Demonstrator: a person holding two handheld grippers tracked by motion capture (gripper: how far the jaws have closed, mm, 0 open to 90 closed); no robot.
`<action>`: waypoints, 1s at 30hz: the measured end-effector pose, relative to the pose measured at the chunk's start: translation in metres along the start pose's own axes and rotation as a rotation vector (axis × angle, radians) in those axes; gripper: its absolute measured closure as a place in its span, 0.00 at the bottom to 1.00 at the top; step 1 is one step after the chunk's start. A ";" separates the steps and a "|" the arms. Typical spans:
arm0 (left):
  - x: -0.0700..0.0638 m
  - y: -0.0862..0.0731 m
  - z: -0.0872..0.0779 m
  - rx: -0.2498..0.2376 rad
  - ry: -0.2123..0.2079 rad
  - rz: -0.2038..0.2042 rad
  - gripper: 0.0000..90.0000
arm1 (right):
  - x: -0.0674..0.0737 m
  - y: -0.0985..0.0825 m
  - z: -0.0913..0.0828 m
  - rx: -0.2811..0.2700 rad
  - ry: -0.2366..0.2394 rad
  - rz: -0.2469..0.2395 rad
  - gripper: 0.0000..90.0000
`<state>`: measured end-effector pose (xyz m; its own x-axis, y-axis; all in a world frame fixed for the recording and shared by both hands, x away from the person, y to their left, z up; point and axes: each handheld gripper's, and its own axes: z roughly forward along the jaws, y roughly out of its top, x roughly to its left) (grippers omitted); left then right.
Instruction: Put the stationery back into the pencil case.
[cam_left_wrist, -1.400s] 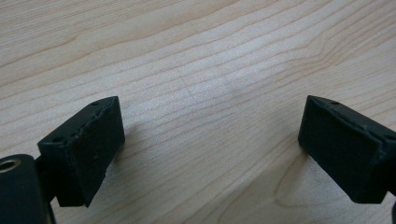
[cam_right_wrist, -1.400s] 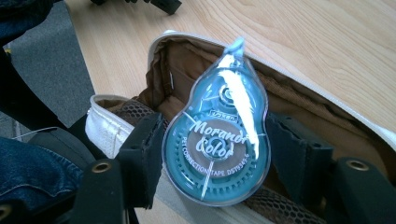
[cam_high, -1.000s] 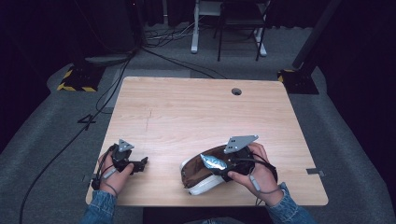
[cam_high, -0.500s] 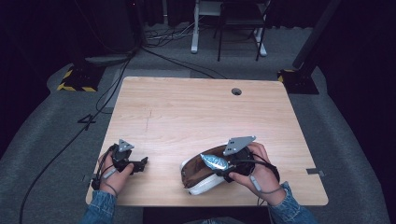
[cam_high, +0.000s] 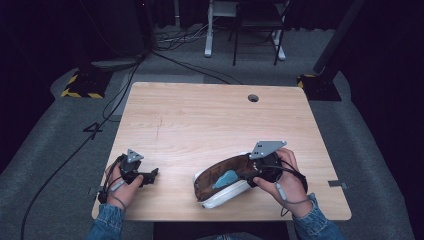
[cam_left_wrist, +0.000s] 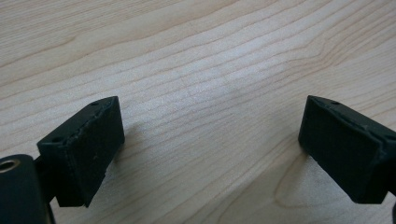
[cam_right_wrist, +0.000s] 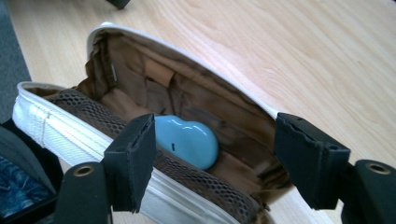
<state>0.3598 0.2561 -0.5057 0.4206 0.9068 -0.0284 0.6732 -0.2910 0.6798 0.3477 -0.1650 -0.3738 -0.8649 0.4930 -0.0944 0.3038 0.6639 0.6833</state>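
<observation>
White pouch, brown lining, blue object inside; right gripper jaws closing astride, left gripper jaws apart.

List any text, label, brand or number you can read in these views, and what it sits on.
"4": a dark mark on the grey floor left of the table, seen in the high view.
Pouch: white, brown-lined, open; no print or logo readable.
Blue object inside the pouch: one small dark mark, too small to read.
Right gripper and left gripper: no lettering visible.
Black-and-yellow hazard stripes on a stand base: a pattern, no words.
</observation>
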 end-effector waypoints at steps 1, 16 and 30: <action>0.000 0.000 0.000 0.000 0.000 0.000 0.08 | -0.002 -0.001 -0.003 -0.010 -0.007 0.013 0.33; 0.000 0.000 0.000 0.000 0.000 0.000 0.08 | -0.054 -0.030 -0.036 -0.132 -0.136 0.183 0.21; 0.000 0.002 0.002 0.006 -0.005 0.004 0.05 | -0.092 -0.067 -0.039 -0.119 -0.209 0.308 0.18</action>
<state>0.3622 0.2553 -0.5059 0.4261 0.9042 -0.0296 0.6751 -0.2961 0.6757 0.3916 -0.2770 -0.3826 -0.6365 0.7713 -0.0090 0.4772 0.4029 0.7810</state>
